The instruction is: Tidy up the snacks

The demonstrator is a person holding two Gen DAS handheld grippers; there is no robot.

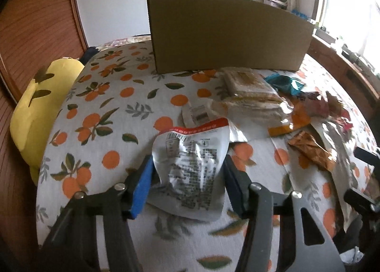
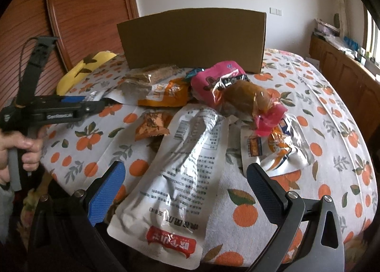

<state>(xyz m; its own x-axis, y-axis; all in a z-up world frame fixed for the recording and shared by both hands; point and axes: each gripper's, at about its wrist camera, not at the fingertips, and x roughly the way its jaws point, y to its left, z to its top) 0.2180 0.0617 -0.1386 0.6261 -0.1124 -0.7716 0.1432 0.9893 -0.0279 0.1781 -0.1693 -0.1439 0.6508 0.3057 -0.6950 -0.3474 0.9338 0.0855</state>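
orange-print bed [image 1: 106, 110]; cardboard box [image 1: 225, 34] upright at far edge, likely the snacks' destination; snack pile [image 2: 213, 96] mid-bed; silver pouch [image 1: 192, 167] pinched in left gripper [image 1: 187, 181] jaws; right gripper [image 2: 185, 191] jaws wide, straddling long silver pouch [image 2: 180, 177].

Left gripper [image 1: 187, 177]: blue-padded fingers [image 1: 142, 191] set level, partly closed, each pad pressed against a side of a silver snack pouch [image 1: 192, 165] — grip confirmed in the left wrist view. In the right wrist view the same gripper appears at far left, body horizontal, fingers pointing toward the middle of the scene. The person's left hand [image 2: 14, 150] wraps the grey handle below it, fingers curled round.

Right gripper [image 2: 185, 184]: jaws spread wide, blue pads facing inward, a long silver pouch [image 2: 182, 169] lying between them — no contact visible on either pad.
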